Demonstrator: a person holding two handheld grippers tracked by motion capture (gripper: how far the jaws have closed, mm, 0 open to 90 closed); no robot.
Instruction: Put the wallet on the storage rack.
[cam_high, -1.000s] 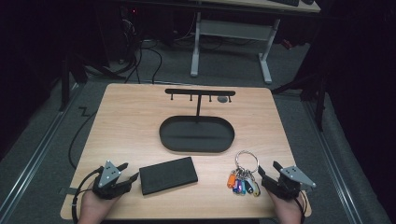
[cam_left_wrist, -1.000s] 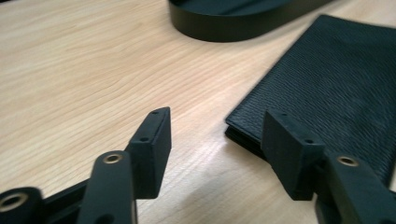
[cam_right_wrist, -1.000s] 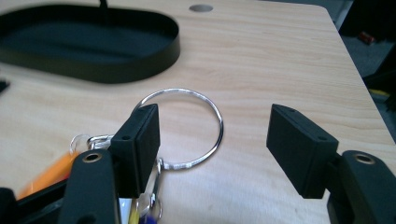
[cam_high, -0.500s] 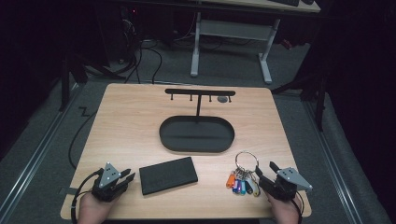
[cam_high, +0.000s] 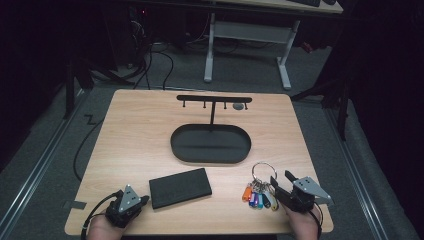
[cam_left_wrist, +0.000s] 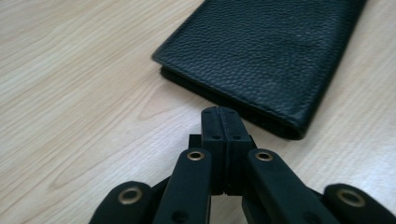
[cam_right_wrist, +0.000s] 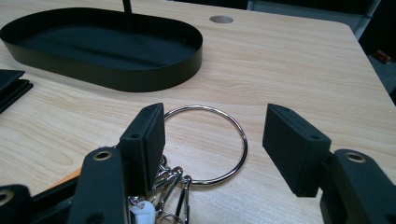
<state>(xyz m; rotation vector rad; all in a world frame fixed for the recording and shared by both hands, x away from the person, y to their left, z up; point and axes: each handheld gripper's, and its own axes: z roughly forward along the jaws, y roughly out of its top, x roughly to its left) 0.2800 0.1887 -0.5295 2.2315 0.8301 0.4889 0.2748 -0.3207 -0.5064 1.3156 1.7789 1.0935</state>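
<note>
On the pale wood surface (cam_high: 140, 135), right hand-held gripper (cam_right_wrist: 212, 140) gapes wide over a steel key ring (cam_right_wrist: 210, 144); left hand-held gripper (cam_left_wrist: 223, 122) sits clamped empty beside a black grained-leather wallet (cam_left_wrist: 275, 51).

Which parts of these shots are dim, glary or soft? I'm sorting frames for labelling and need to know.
High view: table evenly lit, the room around it almost black. Left gripper view: wallet grain sharp at its near edge, soft toward the top, the hand-held gripper's arms slightly soft. Right gripper view: key ring crisp with bright glints, tray a little soft, background dark.
</note>
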